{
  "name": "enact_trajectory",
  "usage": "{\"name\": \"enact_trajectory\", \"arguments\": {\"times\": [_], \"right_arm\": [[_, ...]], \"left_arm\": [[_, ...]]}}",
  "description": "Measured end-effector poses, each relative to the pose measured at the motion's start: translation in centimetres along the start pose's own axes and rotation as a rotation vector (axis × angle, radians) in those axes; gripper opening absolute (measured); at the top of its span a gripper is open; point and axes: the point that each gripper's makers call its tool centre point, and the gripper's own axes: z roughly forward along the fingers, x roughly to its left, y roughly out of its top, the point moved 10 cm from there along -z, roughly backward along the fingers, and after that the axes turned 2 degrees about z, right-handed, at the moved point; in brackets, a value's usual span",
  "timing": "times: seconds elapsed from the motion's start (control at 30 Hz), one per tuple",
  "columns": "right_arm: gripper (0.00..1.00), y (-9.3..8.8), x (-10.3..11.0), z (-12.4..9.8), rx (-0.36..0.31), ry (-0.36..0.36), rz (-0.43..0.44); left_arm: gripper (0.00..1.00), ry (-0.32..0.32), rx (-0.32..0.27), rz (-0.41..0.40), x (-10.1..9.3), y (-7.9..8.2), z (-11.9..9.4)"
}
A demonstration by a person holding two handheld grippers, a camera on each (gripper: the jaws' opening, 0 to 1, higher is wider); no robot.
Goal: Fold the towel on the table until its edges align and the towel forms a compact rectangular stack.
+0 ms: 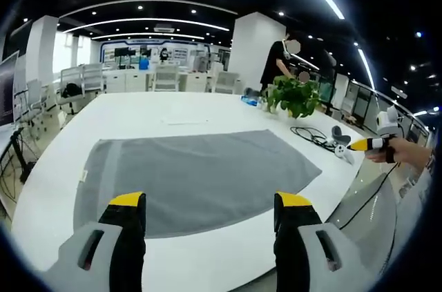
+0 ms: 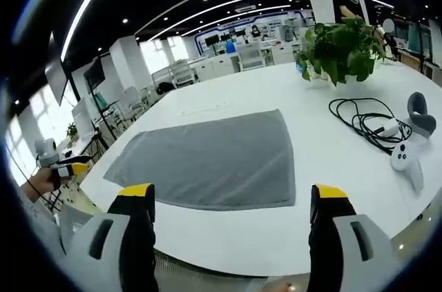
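A grey towel (image 1: 197, 178) is lying spread flat and unfolded on the white table (image 1: 138, 109), close to the near edge, in a single layer with its edges showing all round. In the left gripper view, the left gripper (image 1: 210, 209) is hovering over the near edge of the table with its yellow-tipped jaws standing wide apart and gripping nothing, the towel's near hem lying just beyond them. In the right gripper view, the right gripper (image 2: 231, 199) is likewise hanging above the table's near edge with its jaws spread and nothing between them, the towel (image 2: 214, 161) sitting just ahead. A potted green plant (image 2: 340, 47) is standing on the far right part of the table, and nearer than it a black cable (image 2: 362, 123) is lying coiled beside a white controller (image 2: 404, 156). A person in a dark top (image 1: 277, 61) is standing behind the plant. Office chairs and desks are filling the far background.
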Motion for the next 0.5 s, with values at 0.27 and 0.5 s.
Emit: {"name": "enact_trajectory", "arguments": {"times": [0.27,0.5], "right_arm": [[0.94,0.8,-1.7,-0.2,-0.012,-0.004,0.000],[0.93,1.9,-3.6,-0.4,-0.019,-0.004,-0.010]], "left_arm": [[0.78,-0.035,0.001,0.023,-1.9,0.7,1.5],[0.78,-0.062,-0.008,0.029,-4.0,1.3,3.0]]}}
